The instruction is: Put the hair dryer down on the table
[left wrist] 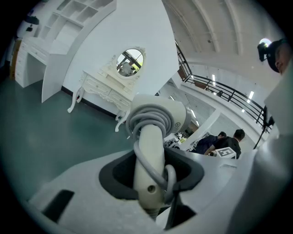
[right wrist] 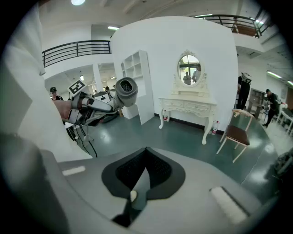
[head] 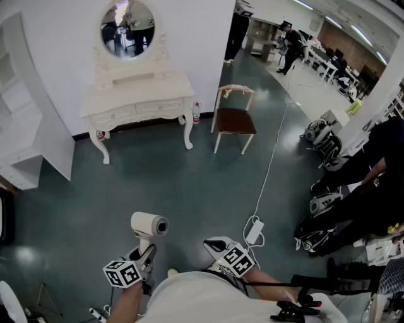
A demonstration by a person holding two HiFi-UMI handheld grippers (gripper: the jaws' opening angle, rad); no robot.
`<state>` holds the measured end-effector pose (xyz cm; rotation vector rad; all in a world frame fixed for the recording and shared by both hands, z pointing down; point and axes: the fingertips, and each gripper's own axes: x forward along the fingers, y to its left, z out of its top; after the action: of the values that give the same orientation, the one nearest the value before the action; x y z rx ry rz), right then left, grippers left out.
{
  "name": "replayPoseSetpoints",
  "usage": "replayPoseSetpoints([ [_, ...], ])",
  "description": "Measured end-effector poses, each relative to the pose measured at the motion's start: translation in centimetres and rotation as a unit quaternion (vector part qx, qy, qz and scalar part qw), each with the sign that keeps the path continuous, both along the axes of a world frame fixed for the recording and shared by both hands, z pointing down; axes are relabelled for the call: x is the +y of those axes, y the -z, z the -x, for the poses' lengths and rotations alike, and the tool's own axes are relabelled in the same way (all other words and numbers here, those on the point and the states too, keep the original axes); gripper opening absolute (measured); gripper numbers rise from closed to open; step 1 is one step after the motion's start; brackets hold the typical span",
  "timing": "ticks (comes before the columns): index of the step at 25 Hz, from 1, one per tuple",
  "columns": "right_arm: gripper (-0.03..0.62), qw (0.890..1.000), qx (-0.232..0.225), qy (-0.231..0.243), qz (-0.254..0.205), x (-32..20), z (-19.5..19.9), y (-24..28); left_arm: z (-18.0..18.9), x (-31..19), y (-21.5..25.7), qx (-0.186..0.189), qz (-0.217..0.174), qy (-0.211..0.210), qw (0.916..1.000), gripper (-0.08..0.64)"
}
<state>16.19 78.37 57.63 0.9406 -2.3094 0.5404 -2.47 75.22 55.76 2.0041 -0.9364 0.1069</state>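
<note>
The white hair dryer (head: 149,224) stands upright in the air over the floor, its grey cord wound round the handle (left wrist: 151,155). My left gripper (head: 146,252) is shut on that handle, and the handle fills the gap between the jaws (left wrist: 151,183). The dryer's round head (right wrist: 126,91) faces my right gripper in the right gripper view. My right gripper (head: 214,245) is beside the left one, shut, with its jaws meeting at the tip (right wrist: 145,155) and nothing in them. The white dressing table (head: 136,94) with an oval mirror (head: 127,19) stands far ahead against the wall.
A wooden chair (head: 235,120) stands to the right of the table. A white cable and power block (head: 255,230) lie on the dark green floor. People and bags (head: 322,139) are at the right. White shelves (head: 25,139) stand at the left.
</note>
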Motion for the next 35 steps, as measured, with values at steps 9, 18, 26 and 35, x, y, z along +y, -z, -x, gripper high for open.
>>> replayPoseSetpoints([
  [9,-0.003,1.000,0.011,0.018,-0.002,0.4,7.8,0.0,6.9,1.7,-0.7,-0.029,-0.009,-0.018,0.9994,0.164],
  [18,0.017,0.998,-0.009,0.056,-0.015,-8.9,10.0,-1.9,10.2,-5.6,-2.8,-0.039,-0.016,0.057,0.9975,0.164],
  [26,0.051,0.994,-0.046,0.085,-0.047,-26.7,10.6,0.8,9.6,-20.1,-0.3,-0.069,-0.024,0.083,0.9938,0.164],
  [35,0.060,0.993,-0.061,0.089,-0.036,-40.1,6.9,0.8,7.0,-33.2,2.8,-0.087,-0.024,0.102,0.9906,0.164],
])
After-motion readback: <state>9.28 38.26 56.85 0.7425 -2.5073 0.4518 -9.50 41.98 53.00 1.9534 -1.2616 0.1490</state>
